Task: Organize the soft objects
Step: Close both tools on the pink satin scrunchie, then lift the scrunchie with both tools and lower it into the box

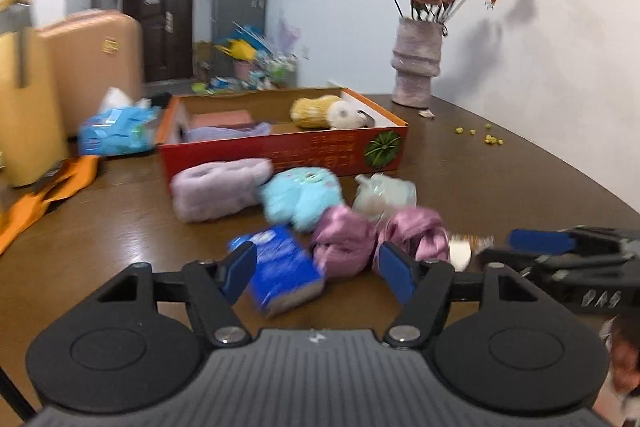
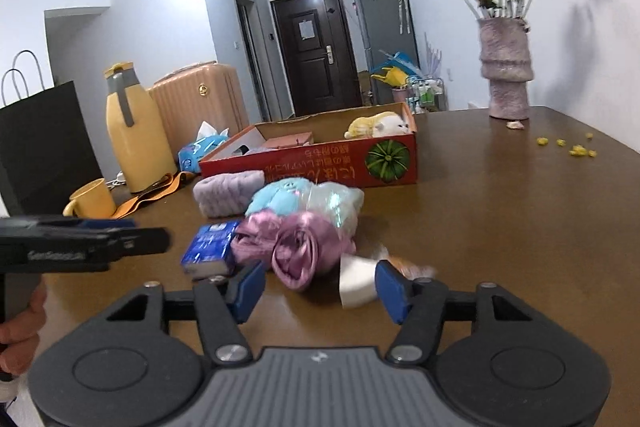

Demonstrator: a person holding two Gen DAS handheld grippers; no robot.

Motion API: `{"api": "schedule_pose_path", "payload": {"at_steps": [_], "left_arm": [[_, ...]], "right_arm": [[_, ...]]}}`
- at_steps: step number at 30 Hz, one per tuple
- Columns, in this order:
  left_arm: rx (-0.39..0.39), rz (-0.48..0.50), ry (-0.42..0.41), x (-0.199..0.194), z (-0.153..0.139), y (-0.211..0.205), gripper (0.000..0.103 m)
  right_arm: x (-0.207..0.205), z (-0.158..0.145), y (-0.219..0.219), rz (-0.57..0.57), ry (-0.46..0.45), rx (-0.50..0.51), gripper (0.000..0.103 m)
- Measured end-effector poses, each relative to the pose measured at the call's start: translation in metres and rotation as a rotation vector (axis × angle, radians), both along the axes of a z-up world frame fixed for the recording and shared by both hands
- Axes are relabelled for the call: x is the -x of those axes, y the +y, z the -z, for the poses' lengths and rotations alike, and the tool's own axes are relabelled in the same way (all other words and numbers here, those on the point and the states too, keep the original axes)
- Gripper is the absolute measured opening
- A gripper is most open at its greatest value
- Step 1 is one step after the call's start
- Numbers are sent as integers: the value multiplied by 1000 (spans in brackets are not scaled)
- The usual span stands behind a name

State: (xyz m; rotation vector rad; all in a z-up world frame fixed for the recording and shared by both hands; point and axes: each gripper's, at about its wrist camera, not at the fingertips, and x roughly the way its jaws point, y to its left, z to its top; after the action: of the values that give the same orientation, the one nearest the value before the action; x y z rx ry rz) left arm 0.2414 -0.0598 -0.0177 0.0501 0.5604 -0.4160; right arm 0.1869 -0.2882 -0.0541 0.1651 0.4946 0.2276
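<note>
Two grippers face one heap of soft things on the brown table (image 2: 500, 211), and past the heap stands the red cardboard box (image 2: 320, 163), its long side toward you, nearer the far edge of the tabletop where the vase (image 2: 506, 75) sits. A plush cat (image 2: 380, 125) already lies in the box's right end.

Working down in size: the lilac fluffy pouch (image 1: 218, 193) lies just in front of the box's left half, long axis running left to right. Beside it sit the light blue plush (image 1: 300, 197) and a pale wrapped bundle (image 1: 384, 193). Nearer you are the pink satin bundle (image 1: 344, 243), and touching its left side, the blue tissue pack (image 1: 280, 267).

Your left gripper (image 1: 318, 273) stands with jaws apart, nothing pressed; the blue tissue pack lies directly ahead between the fingers, its long axis pointing roughly along them. That hand looks best placed for it.

Your right gripper (image 2: 320, 287) is likewise apart and empty. A small white piece (image 2: 356, 283) lies just inside its right finger, with the pink satin bundle straight ahead beyond the tips.
</note>
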Motion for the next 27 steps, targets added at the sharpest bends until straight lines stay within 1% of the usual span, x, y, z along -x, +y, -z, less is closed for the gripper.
{"api": "schedule_pose_path", "payload": {"at_steps": [1,3,6,7,8,9,10,11,13,14,16,18,20,22,24,27], "left_arm": [[3,11,21,-14,2,-6,70],[9,30,71,-42,9,-15,70],[16,42,142,-73,19,-23,70],[28,60,168,-81,23,-24,62],[35,68,191,-86,26,-26,55],[39,82,216,-90,31,-26,44],[47,90,237,-93,34,-26,37],[60,96,251,-94,36,-25,35],[67,104,245,-93,36,-24,27],[66,104,240,-92,34,-24,26],[74,103,233,-87,28,-24,23],[78,109,202,-74,16,-22,22],[90,111,166,-55,3,-17,22],[105,112,144,-33,-4,-9,22],[125,105,147,-8,-6,1,22],[131,80,166,30,4,14,21]], "right_arm": [[-12,3,1,-7,3,-2,57],[-34,8,2,-22,21,-8,53],[-58,17,0,-30,53,-27,51],[-66,20,-1,-29,68,-38,50],[-72,23,-3,-32,80,-53,44],[-75,26,-5,-40,89,-68,38],[-79,29,-6,-47,100,-89,37],[-82,31,-8,-51,109,-102,35],[-85,33,-8,-60,119,-108,22],[-86,33,-7,-58,121,-108,8],[-81,27,-4,-55,108,-103,7],[-71,17,0,-79,82,-103,6],[-55,6,5,-98,48,-94,6],[-36,-1,9,-117,39,-83,6],[-17,-3,13,-136,52,-89,6],[15,2,23,-176,83,-82,6]]}}
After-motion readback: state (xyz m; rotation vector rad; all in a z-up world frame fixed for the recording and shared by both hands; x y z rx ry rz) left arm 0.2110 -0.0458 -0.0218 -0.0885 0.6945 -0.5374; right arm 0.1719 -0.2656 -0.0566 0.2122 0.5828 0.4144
